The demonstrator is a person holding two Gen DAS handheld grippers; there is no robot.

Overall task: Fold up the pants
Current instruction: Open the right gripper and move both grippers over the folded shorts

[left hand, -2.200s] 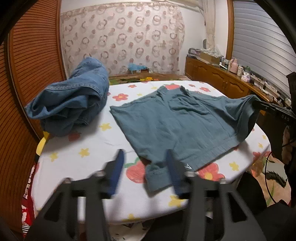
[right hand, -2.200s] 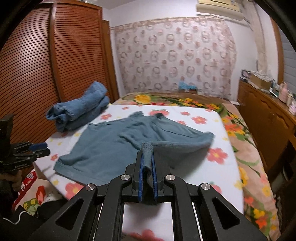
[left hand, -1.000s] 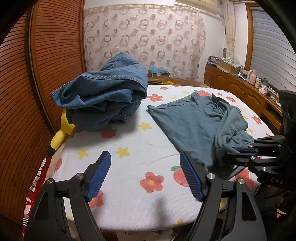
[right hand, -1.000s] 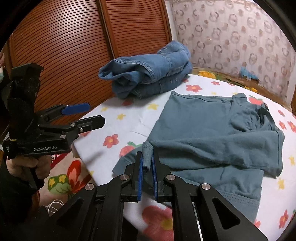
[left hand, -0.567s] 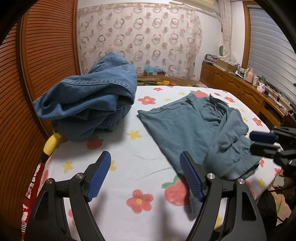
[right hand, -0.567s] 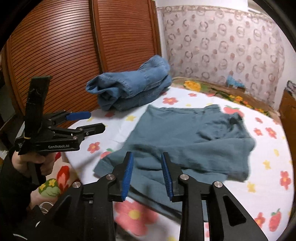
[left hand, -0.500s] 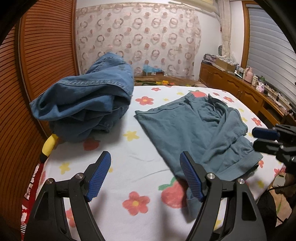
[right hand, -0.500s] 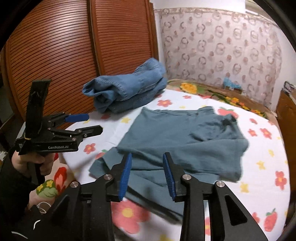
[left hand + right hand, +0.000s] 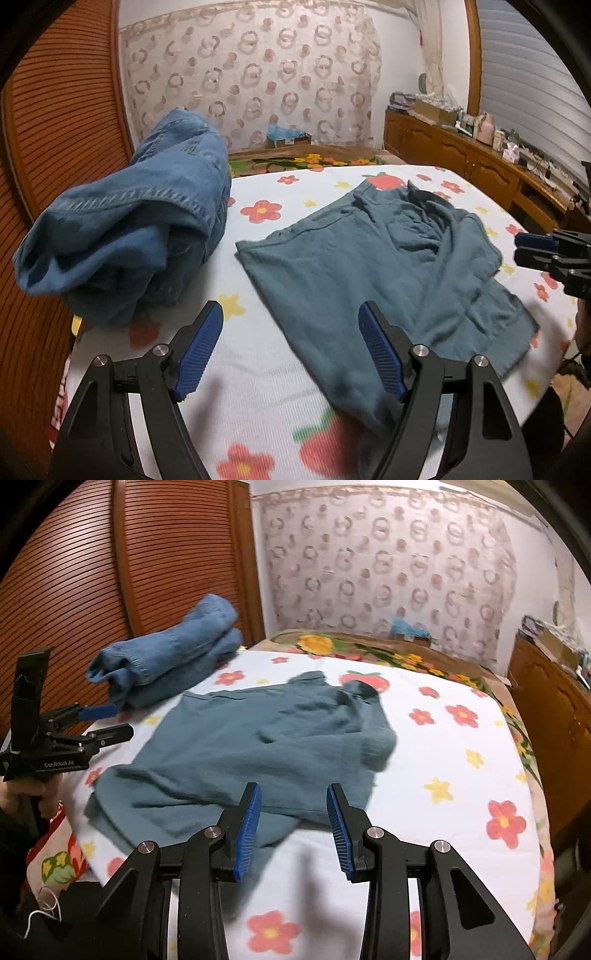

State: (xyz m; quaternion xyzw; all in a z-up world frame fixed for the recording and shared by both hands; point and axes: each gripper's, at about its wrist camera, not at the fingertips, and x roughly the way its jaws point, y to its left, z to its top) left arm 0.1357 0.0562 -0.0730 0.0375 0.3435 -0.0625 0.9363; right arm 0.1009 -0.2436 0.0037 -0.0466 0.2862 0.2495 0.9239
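Both my grippers hang apart over the bed (image 9: 480, 746), gripping nothing: the left gripper (image 9: 290, 345) gapes wide, and the right gripper (image 9: 293, 827) has just been opening. The pants (image 9: 258, 746) lie half folded on the sheet, beside the jeans (image 9: 129, 229).

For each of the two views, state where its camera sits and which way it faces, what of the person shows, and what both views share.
Left wrist: on the left gripper, looking across the bed at denim jeans and teal shorts; no body part clearly shows.
Right wrist: on the right gripper, facing the wardrobe side; a hand holds the other gripper.
Shared: jeans, shorts, flowered sheet, each other's gripper.
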